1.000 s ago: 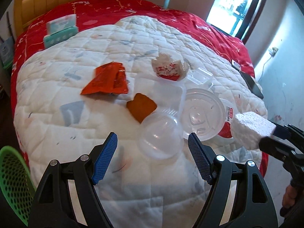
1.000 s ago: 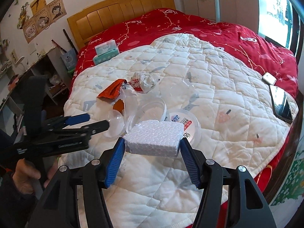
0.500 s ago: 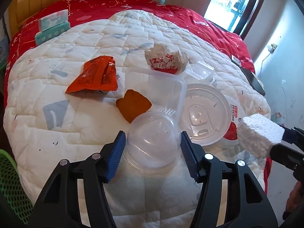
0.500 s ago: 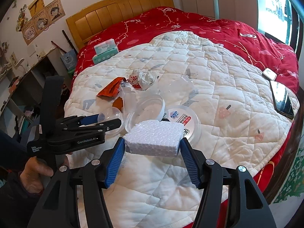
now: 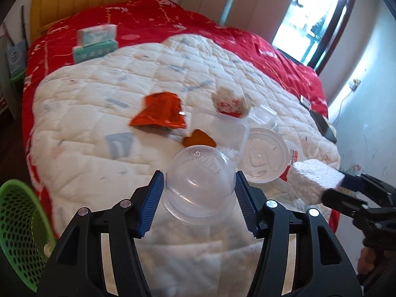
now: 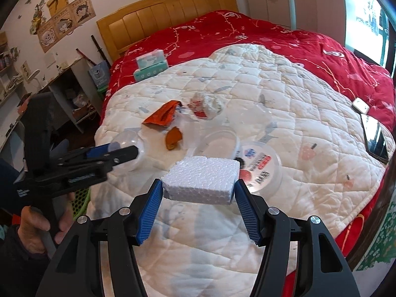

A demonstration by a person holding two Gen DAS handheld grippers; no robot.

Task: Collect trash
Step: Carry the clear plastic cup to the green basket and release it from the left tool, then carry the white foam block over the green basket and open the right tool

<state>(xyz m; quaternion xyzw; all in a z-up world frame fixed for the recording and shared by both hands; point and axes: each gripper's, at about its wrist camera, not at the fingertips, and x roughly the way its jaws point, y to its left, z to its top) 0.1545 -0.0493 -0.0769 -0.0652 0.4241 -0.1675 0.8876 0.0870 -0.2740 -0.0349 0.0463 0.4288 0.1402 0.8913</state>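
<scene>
Left wrist view: left gripper (image 5: 199,206) clenched on clear dome lid (image 5: 198,173); slippery plastic, may pop out if squeezed harder.

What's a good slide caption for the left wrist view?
Left gripper clamps a clear plastic dome lid above the littered quilt, green basket waiting alongside.

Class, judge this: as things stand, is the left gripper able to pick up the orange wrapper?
Probably not yet: the left gripper is shut on the clear dome lid, so its jaws are occupied, though the orange wrapper lies uncovered on the quilt.
</scene>
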